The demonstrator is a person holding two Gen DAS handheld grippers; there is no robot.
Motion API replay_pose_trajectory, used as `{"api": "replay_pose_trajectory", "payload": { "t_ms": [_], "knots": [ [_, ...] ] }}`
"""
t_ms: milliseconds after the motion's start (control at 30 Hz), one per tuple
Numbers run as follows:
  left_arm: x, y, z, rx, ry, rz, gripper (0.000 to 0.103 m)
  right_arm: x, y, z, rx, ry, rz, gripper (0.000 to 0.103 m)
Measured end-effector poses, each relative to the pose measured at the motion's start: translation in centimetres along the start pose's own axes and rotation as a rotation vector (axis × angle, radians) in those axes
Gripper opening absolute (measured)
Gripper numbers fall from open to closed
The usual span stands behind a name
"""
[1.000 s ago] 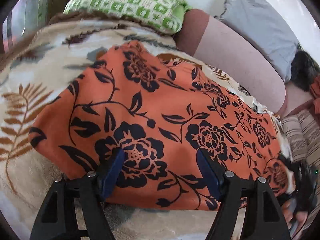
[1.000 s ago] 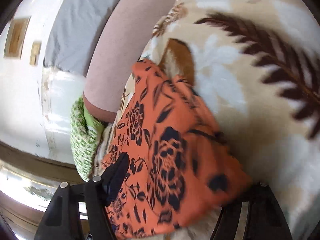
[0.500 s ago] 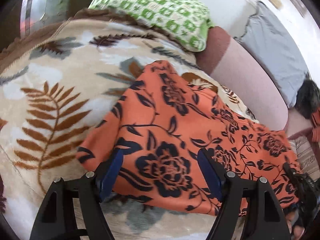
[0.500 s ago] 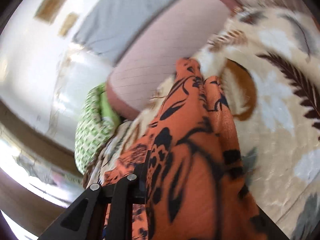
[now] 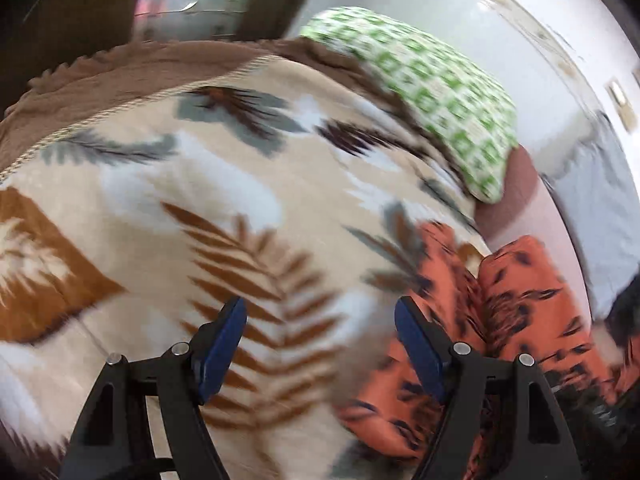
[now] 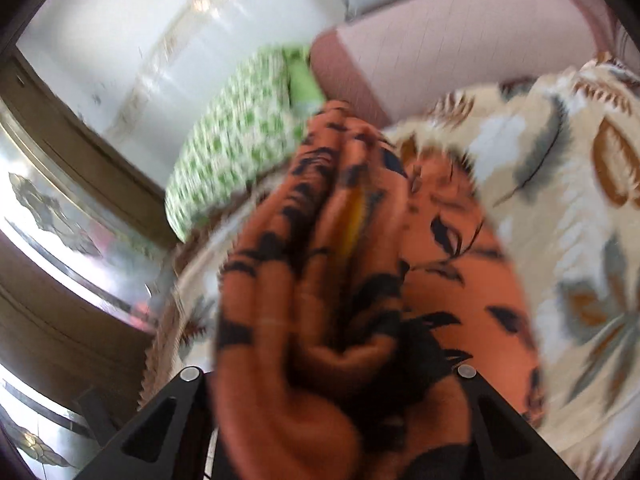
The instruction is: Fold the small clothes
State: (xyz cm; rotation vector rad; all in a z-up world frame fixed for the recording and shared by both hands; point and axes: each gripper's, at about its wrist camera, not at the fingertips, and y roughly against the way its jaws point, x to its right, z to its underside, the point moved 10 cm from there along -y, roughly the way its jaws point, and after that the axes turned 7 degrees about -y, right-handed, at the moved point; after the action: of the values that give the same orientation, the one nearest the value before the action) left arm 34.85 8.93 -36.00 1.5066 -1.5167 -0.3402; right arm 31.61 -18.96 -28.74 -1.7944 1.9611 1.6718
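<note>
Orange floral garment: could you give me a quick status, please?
Left gripper open, empty, over blanket. Right gripper buried in bunched orange garment; closure unclear.

White wall (image 5: 460,32), patterned glass window (image 6: 52,216), leaf-print blanket (image 5: 180,200), green checked pillow (image 5: 440,92)

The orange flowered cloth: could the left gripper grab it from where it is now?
Probably yes. The left gripper is open over bare blanket, and the orange cloth bunches just past its right finger with nothing between.
</note>
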Motion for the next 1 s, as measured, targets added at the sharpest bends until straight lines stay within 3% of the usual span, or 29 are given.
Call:
{"api": "replay_pose_trajectory", "payload": {
  "t_ms": [100, 133, 167, 300, 367, 467, 567, 667, 767, 800, 867, 900, 933, 1000],
  "knots": [
    [-2.3, -0.3, -0.7, -0.021, 0.011, -0.028, 0.077, -0.5, -4.0, 3.1, -0.091, -0.033, 0.072, 0.040],
    [-2.9, -0.4, -0.9, -0.024, 0.017, -0.032, 0.077, -0.1, -4.4, 3.9, -0.111, -0.050, 0.070, 0.063],
    [-3.5, -0.4, -1.2, -0.024, 0.026, -0.035, 0.077, -0.2, -4.9, 4.6, -0.126, -0.071, 0.044, 0.079],
    [-5.3, 0.0, -1.9, -0.014, 0.064, -0.039, 0.077, -2.3, -5.3, 6.2, -0.122, -0.040, -0.011, 0.086],
    [-5.5, 0.2, -2.2, -0.002, 0.071, -0.029, 0.077, -3.6, -5.3, 6.1, -0.122, -0.013, -0.051, 0.086],
    [-4.6, 0.7, -2.6, 0.020, 0.062, 0.021, 0.077, -4.5, -4.1, 6.3, -0.153, -0.014, -0.179, 0.086],
    [-1.6, 1.8, -2.8, 0.063, 0.008, 0.126, 0.077, -4.2, -2.2, 5.9, -0.173, -0.052, -0.289, 0.086],
    [3.2, 2.9, -1.9, 0.066, -0.122, 0.273, 0.078, -3.6, -1.7, 3.3, -0.124, -0.089, -0.295, 0.084],
    [6.3, 2.7, -0.3, 0.024, -0.232, 0.323, 0.078, -2.7, -1.3, 0.8, -0.093, -0.098, -0.296, 0.077],
    [7.3, 2.2, 0.4, -0.003, -0.279, 0.326, 0.078, -2.6, -1.6, -0.4, -0.102, -0.095, -0.296, 0.074],
    [8.1, 1.4, 1.6, -0.047, -0.336, 0.313, 0.078, -2.8, -3.2, -1.8, -0.169, -0.089, -0.288, 0.053],
    [8.2, 0.8, 2.1, -0.072, -0.355, 0.300, 0.078, -2.7, -4.3, -2.6, -0.188, -0.092, -0.269, 0.049],
    [7.9, 0.0, 2.7, -0.107, -0.374, 0.267, 0.078, -2.7, -5.3, -3.4, -0.202, -0.095, -0.243, 0.041],
    [6.8, -1.4, 3.5, -0.155, -0.407, 0.174, 0.078, -2.6, -7.6, -4.3, -0.249, -0.108, -0.216, 0.038]
  ]
}}
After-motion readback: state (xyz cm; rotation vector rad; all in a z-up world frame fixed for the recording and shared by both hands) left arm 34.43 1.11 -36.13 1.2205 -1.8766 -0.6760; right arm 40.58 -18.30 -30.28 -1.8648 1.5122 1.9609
